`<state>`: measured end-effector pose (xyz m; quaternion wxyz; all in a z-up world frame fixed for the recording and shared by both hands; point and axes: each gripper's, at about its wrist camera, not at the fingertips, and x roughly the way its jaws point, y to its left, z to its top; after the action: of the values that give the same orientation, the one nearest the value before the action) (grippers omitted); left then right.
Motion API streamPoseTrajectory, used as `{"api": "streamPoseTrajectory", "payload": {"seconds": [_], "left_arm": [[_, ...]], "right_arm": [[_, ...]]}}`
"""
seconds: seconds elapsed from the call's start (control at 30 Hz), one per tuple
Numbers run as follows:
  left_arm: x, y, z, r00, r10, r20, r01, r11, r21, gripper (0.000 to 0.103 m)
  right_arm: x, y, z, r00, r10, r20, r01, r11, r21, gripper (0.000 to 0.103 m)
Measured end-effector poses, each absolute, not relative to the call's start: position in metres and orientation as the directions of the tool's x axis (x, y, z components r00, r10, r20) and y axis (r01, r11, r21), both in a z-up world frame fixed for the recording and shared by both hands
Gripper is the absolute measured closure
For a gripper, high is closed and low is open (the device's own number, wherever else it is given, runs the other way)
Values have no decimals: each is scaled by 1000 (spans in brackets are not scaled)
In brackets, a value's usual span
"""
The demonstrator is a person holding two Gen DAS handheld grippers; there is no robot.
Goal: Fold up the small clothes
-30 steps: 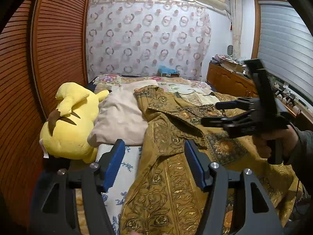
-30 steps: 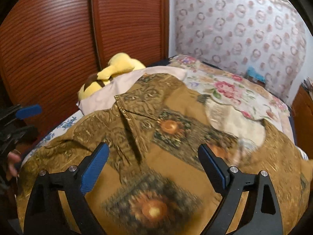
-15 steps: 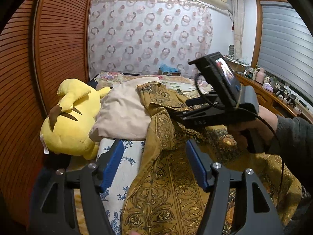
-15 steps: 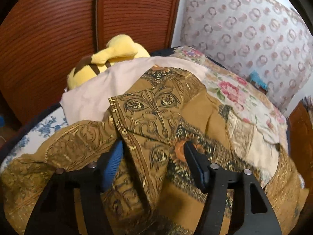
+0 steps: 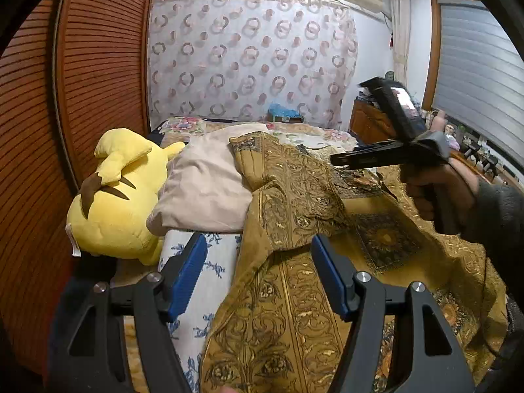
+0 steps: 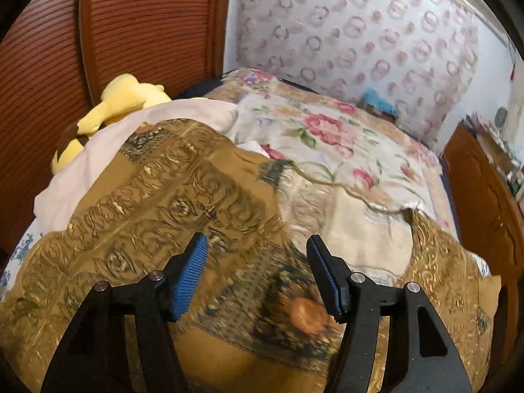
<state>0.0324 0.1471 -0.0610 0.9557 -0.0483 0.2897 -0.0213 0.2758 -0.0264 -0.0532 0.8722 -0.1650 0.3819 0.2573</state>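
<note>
Garment (image 5: pixel 294 196) of gold-brown brocade, spread over bed (image 6: pixel 344 137) beside yellow plush (image 5: pixel 118 196), left gripper (image 5: pixel 258 275) fingers apart above its edge, right gripper (image 6: pixel 255 271) narrowed lately, pinching nothing.

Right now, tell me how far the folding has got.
Barely begun. Done: nothing is folded; the golden garment lies rumpled across the bed, one edge over the beige pillow. In hand: nothing gripped. The left gripper and right gripper are open above the cloth, though the right fingers have just narrowed. Left: flatten it, fold it.
</note>
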Motion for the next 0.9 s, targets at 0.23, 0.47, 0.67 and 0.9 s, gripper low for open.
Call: {"api": "streamPoseTrajectory", "payload": {"seconds": [0.23,0.47,0.67,0.9], "left_arm": [[62,144,-60,809,-72,-584,34,997,-76,37],[101,148,-58,782,-57,-620,32,998,-52,37],[132,155,-63,754,-41,-656,15,999,-45,37],[170,157,-70,714,-37,-699,5,999,-48,37]], "right_arm": [[257,-80,-43,553,394,-734,-590,807,-12,25],[227,-149,-58,536,356,-766,-600,798,-49,25],[211,-208,-77,535,311,-786,-565,823,-59,25],[211,-241,-93,521,278,-807,-524,850,-46,25]]}}
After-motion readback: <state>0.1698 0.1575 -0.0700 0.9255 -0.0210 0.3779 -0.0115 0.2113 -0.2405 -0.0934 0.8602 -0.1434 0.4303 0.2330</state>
